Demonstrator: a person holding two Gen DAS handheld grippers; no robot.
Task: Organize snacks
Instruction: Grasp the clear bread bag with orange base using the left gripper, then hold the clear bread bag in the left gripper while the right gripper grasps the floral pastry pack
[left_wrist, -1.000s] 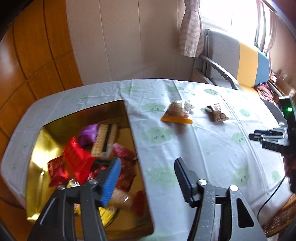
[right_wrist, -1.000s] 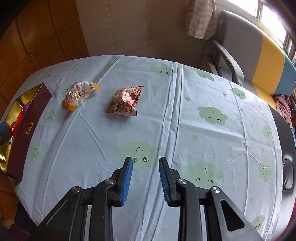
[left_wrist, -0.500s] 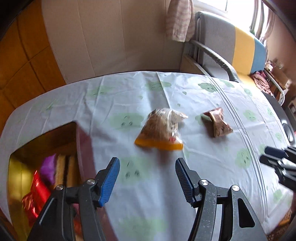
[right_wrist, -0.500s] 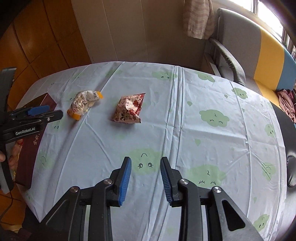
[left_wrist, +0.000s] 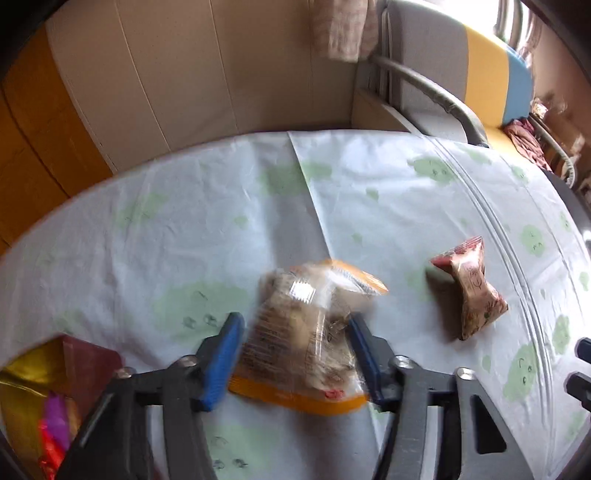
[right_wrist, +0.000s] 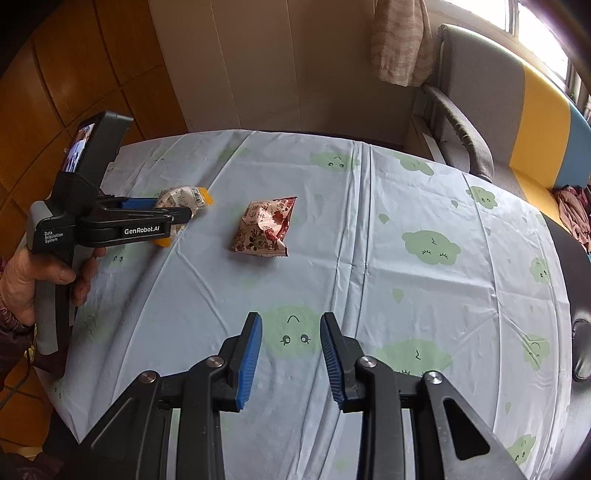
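Note:
A clear snack bag with orange edges (left_wrist: 303, 332) lies on the cloud-print tablecloth (left_wrist: 207, 229). My left gripper (left_wrist: 295, 319) straddles the bag and its jaws are closing; the right pad touches the wrapper, while the left pad stands a sliver off it. In the right wrist view the left gripper (right_wrist: 177, 214) comes in from the left over the same bag (right_wrist: 184, 195). A red floral packet (left_wrist: 472, 291) (right_wrist: 264, 229) lies to the bag's right. My right gripper (right_wrist: 291, 317) hovers over bare cloth, jaws narrowly apart with nothing between them.
The gold box (left_wrist: 22, 373) with its maroon wall (left_wrist: 92, 354) holds several wrapped snacks (left_wrist: 55, 424) at the lower left. A grey, yellow and blue sofa (right_wrist: 517, 96) stands behind the table. A person's hand (right_wrist: 22, 280) grips the left tool's handle.
My left gripper has swung from above the gold box to the right and down onto the orange-edged bag, and its jaws have narrowed around it. The right gripper has stayed put.

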